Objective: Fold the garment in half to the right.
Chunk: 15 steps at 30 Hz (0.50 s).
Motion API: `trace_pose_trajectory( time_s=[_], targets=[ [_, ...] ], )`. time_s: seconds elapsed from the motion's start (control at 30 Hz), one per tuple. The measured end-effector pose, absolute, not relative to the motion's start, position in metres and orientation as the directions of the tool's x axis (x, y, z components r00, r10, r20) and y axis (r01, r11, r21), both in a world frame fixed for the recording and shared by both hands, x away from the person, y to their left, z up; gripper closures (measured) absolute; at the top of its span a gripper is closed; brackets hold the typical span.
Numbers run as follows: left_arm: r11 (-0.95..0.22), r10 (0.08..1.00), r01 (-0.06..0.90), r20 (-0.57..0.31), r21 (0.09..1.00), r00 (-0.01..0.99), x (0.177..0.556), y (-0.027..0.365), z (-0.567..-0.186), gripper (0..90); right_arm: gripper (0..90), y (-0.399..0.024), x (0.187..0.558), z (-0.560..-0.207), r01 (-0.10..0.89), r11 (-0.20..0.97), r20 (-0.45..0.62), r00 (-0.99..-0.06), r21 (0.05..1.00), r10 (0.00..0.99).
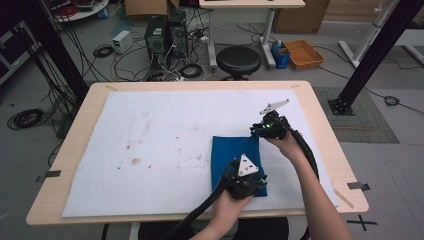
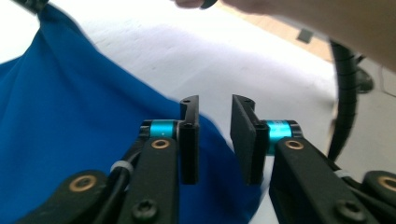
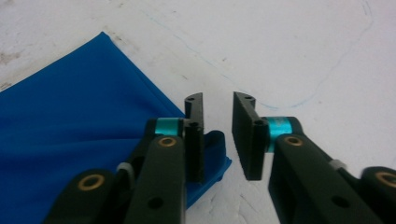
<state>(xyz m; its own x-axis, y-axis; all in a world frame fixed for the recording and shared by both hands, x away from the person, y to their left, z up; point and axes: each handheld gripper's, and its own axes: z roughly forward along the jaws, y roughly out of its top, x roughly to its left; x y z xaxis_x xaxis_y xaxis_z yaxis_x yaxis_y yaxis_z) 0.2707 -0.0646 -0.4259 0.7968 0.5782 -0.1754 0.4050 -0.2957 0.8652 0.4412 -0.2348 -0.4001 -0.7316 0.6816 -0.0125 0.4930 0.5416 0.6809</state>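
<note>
High view: hands hide both claws at the blue cloth [image 1: 235, 150].

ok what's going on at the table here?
A person is working a folded blue cloth on a white mat with a handheld tool in each hand. The left tool is at the cloth's near right corner, the right tool at its far right corner. In their own views both have their jaws apart with nothing gripped between them, so the cloth lies free.
</note>
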Motion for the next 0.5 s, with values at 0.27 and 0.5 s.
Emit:
trace_pose_trajectory(
  time_s=[0.27, 0.5],
  targets=[
    [-0.250, 0.575, 0.377, -0.177, 0.892, 0.799, 0.274, -0.035, -0.406, 61.5, 63.7, -0.242, 0.429, -0.383, 0.519, 0.467, -0.014, -0.658, 0.716, 0.753],
    [-0.178, 0.649, 0.365, -0.170, 0.914, 0.741, 0.285, 0.013, -0.392, 59.0, 68.5, -0.231, 0.402, -0.379, 0.543, 0.393, 0.008, -0.593, 0.742, 0.805]
  ],
)
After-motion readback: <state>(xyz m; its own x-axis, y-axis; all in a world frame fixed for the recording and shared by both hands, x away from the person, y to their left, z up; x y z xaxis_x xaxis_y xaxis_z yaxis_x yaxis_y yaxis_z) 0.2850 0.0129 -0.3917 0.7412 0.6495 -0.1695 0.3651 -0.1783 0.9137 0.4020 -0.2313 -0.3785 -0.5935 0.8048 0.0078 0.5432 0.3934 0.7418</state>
